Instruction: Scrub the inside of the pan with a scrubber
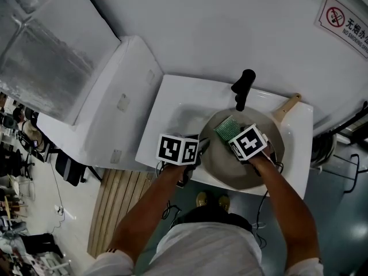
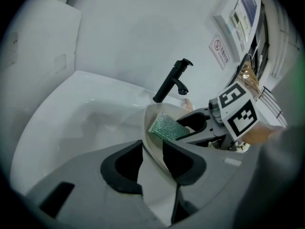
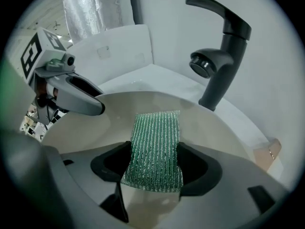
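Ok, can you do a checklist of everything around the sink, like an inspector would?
Surface: white sink, with the pan sitting in it.
Job's things: pan in the sink; green scrubber over its inside.
Clutter: nothing seen.
Grippers: right gripper shut on the scrubber; left gripper has the pan's rim between its jaws, grip unclear.
Cables: cable hangs below the right gripper.
Surroundings: black faucet, no-smoking sign, wooden slats on the floor.

The site was an indoor workplace or test area, not a home. A white rectangular washbasin (image 1: 172, 105) with a matte black single-lever tap (image 1: 242, 88) stood against a white wall bearing a red-and-white no-smoking sign (image 1: 344, 20). Dark office chairs (image 1: 69, 168) stood nearby.
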